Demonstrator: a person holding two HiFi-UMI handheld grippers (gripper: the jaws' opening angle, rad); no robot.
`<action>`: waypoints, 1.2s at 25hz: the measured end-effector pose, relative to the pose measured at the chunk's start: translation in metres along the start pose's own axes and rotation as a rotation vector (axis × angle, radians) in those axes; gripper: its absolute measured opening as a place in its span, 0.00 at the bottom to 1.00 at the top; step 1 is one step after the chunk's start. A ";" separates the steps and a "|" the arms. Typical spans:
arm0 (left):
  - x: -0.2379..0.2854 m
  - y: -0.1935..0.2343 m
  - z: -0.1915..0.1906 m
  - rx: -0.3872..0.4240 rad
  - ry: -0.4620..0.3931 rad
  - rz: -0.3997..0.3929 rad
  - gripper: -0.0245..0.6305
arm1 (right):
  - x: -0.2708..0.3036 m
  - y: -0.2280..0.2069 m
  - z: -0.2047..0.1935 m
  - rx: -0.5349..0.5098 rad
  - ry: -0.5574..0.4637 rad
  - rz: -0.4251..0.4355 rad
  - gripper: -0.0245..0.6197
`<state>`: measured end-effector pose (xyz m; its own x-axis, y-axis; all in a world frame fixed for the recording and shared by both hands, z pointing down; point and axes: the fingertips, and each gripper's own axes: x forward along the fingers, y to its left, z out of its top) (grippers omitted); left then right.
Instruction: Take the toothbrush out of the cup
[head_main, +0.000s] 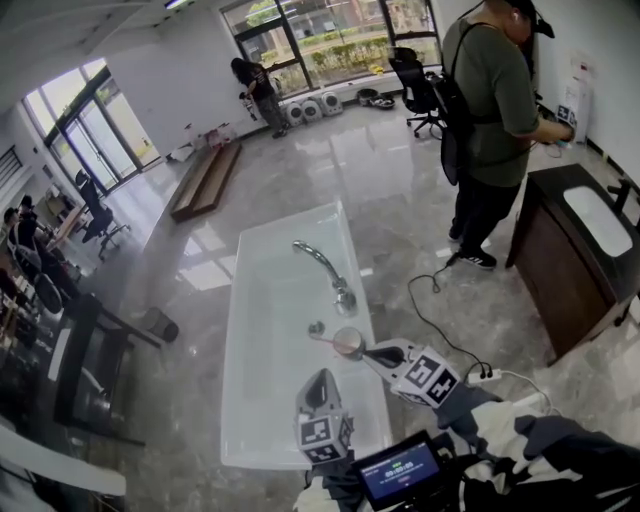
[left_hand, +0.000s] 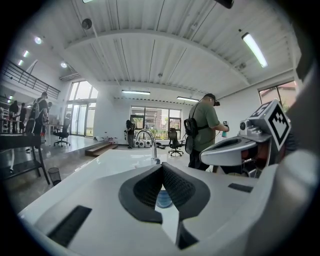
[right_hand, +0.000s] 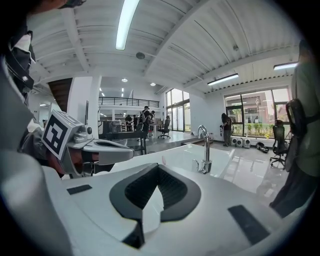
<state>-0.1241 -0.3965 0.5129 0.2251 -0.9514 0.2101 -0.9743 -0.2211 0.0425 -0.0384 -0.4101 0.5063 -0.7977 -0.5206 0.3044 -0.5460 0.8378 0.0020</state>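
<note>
Trouble, we judged, was toppling the cup (head_main: 348, 342) near the faucet (head_main: 335, 275), toothbrush (head_main: 322, 337) seemingly slanting from it, since our left hand-held gripper (head_main: 322, 378) and right hand-held gripper (head_main: 372, 350) hovered clenched and empty nearby above the tabletop (head_main: 270, 400).

counter (head_main: 270, 385) white | faucet (head_main: 320, 260) silver | fingers (left_hand: 142, 192) black, ribbed | floor (head_main: 330, 170) grey marble

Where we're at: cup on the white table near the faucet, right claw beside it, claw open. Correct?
No: the right claw is shut and holds nothing, as the right gripper view shows. The cup does stand on the white table near the faucet, that claw beside it.
</note>
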 end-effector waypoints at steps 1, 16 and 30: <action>-0.002 0.001 -0.002 -0.003 0.001 0.003 0.04 | 0.001 0.000 -0.002 0.000 0.004 -0.001 0.02; -0.013 0.025 -0.018 -0.040 0.029 0.075 0.04 | 0.089 -0.008 -0.034 -0.074 0.211 0.031 0.37; -0.022 0.025 -0.019 -0.030 0.053 0.112 0.04 | 0.153 -0.020 -0.053 -0.270 0.376 0.096 0.37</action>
<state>-0.1539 -0.3766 0.5283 0.1150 -0.9571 0.2660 -0.9933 -0.1069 0.0449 -0.1357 -0.4981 0.6034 -0.6657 -0.3847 0.6394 -0.3482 0.9180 0.1897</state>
